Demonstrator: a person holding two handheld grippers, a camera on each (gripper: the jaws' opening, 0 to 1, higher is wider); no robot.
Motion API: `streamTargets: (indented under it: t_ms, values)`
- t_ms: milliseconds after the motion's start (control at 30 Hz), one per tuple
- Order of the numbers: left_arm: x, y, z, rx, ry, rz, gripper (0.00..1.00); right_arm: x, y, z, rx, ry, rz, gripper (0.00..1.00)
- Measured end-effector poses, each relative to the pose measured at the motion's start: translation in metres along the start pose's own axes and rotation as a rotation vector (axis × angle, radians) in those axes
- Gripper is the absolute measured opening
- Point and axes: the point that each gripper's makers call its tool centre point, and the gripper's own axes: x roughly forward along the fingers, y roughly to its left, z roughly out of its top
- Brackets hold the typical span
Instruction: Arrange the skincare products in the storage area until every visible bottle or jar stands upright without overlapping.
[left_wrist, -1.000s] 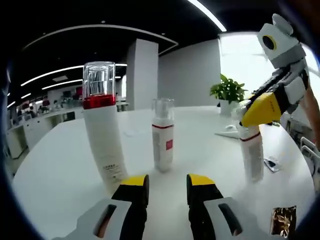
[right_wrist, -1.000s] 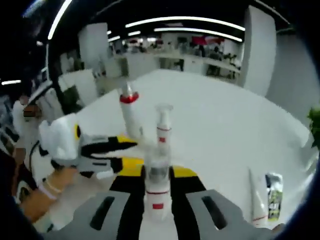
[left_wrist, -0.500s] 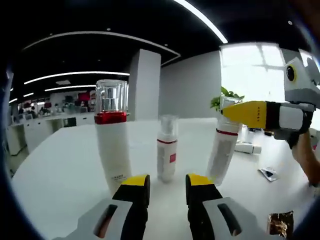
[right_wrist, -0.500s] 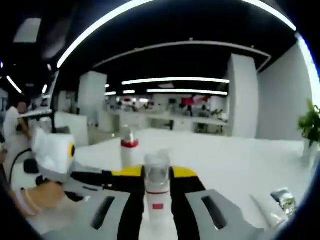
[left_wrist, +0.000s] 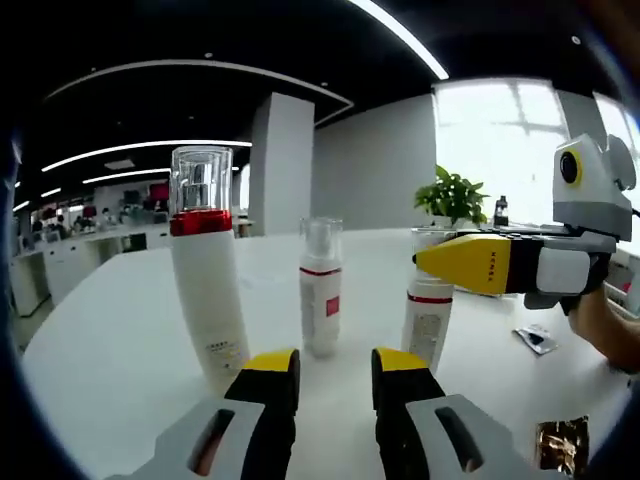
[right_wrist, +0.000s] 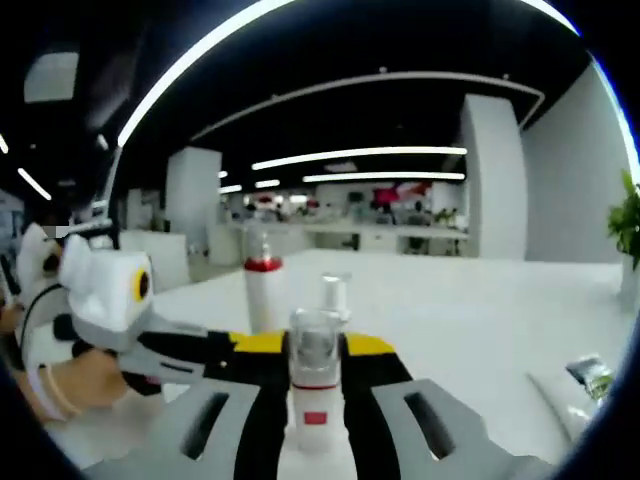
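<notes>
Worktop (left_wrist: 110, 330): white, round-edged surface that carries all 3 bottles.
Tall bottle (left_wrist: 206, 290): white body, red collar, clear cap; stands upright at the left of the left gripper view. In the right gripper view it stands upright beyond the held bottle.
Middle bottle (left_wrist: 321, 290): white body, thin red band and red label, clear cap; stands upright on the worktop, apart from the tall bottle and from the held bottle.
Held bottle (left_wrist: 428, 318): white body, red band below the cap; upright, base at or just above the worktop, contact not certain. In the right gripper view (right_wrist: 314, 405) it sits centred between the yellow jaw tips.
Right tongs (right_wrist: 314, 350): pinched on the clear cap and neck of the held bottle, 1 jaw on each side. In the left gripper view (left_wrist: 455, 263) they enter from the right, level with the bottle top, with a hand (left_wrist: 610, 335) behind them.
Left tongs (left_wrist: 334, 372): jaws spread with a narrow gap, nothing between them; tips low over the worktop, just in front of the middle bottle. In the right gripper view they reach in from the left.
Foil packet (left_wrist: 563, 445): gold, flat on the worktop at lower right.
Small sachet (left_wrist: 537, 338): flat on the worktop below the right tongs.
Potted plant (left_wrist: 458, 197): green, at the far edge of the worktop.
</notes>
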Motion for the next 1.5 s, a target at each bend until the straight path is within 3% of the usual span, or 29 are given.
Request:
streamTargets:
  t_ms: [200, 400, 467, 633, 700, 767, 867, 933, 1033, 1233, 1500]
  values:
    - [-0.003, 0.000, -0.002, -0.001, -0.003, 0.007, 0.29, -0.001, 0.006, -0.006, 0.029, 0.019, 0.045, 0.26]
    - [-0.007, -0.008, 0.002, -0.021, -0.026, -0.047, 0.31, -0.003, 0.010, -0.016, 0.099, 0.054, 0.096, 0.46]
    - [-0.009, -0.013, 0.003, -0.020, -0.033, -0.071, 0.32, -0.008, 0.014, -0.016, 0.231, 0.057, 0.148, 0.48]
    - [-0.014, -0.021, 0.004, 0.029, -0.018, -0.124, 0.31, -0.025, 0.015, 0.008, 0.589, -0.027, 0.363, 0.52]
    - [-0.018, -0.029, 0.001, 0.057, 0.013, -0.186, 0.32, -0.026, 0.005, 0.007, 0.638, -0.032, 0.357, 0.51]
    - [-0.023, -0.034, 0.004, 0.057, 0.005, -0.211, 0.32, -0.025, 0.000, -0.010, 0.659, 0.043, 0.346, 0.50]
    - [-0.026, -0.044, 0.002, 0.039, 0.003, -0.256, 0.35, -0.020, -0.004, -0.031, 0.641, 0.125, 0.313, 0.40]
    - [-0.022, -0.049, -0.007, 0.070, 0.033, -0.259, 0.36, -0.015, -0.004, -0.031, 0.605, 0.100, 0.332, 0.33]
    - [-0.016, -0.055, -0.015, 0.102, 0.060, -0.256, 0.37, -0.020, 0.005, -0.023, 0.519, 0.026, 0.470, 0.23]
    - [-0.006, -0.054, -0.021, 0.099, 0.073, -0.234, 0.37, -0.024, 0.014, -0.033, 0.488, 0.076, 0.510, 0.38]
    - [0.003, -0.053, -0.027, 0.140, 0.095, -0.208, 0.35, -0.018, 0.024, -0.045, 0.496, 0.141, 0.525, 0.38]
